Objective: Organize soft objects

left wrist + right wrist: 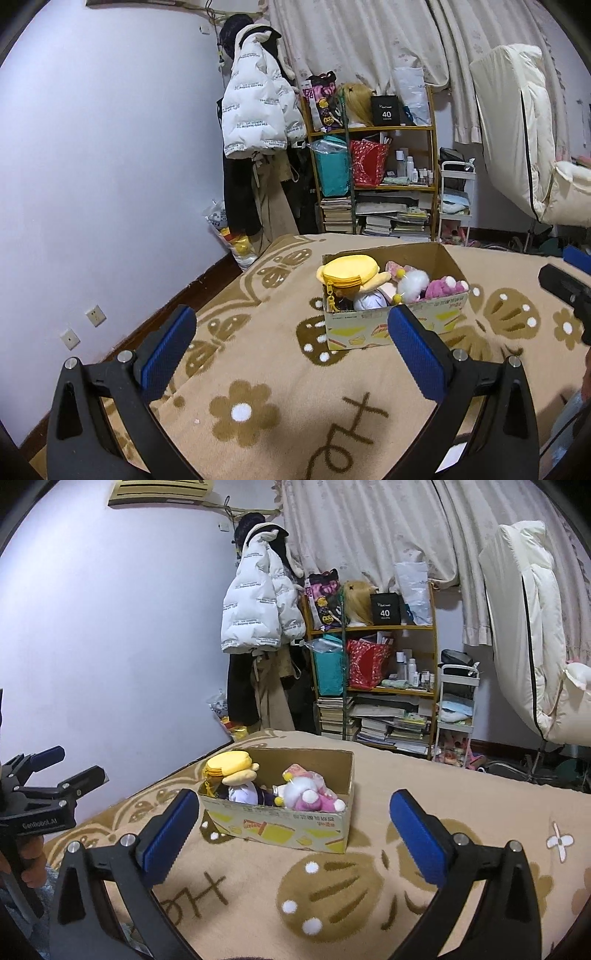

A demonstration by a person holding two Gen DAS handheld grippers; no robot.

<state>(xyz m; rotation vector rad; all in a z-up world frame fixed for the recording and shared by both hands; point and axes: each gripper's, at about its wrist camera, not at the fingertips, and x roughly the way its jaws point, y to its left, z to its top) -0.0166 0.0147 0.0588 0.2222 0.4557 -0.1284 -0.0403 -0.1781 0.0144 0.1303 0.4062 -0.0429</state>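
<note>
Cardboard box (397, 325) of plush toys (441, 288) sat mid-blanket (280, 373), toward its far edge; left gripper (291, 334) and right gripper (293, 818) hovered spread apart, empty.

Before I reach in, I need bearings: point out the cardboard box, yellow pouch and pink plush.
cardboard box (295, 825), right wrist view, front wall.
yellow pouch (351, 271), left wrist view, top face.
pink plush (321, 801), right wrist view, body.

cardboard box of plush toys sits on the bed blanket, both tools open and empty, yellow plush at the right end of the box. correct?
One error: the yellow plush is at the left end of the cardboard box, with the pink plush to its right, as the right wrist view shows. The rest holds: the box sits on the blanket, and the left tool and right tool are open and empty.
</note>
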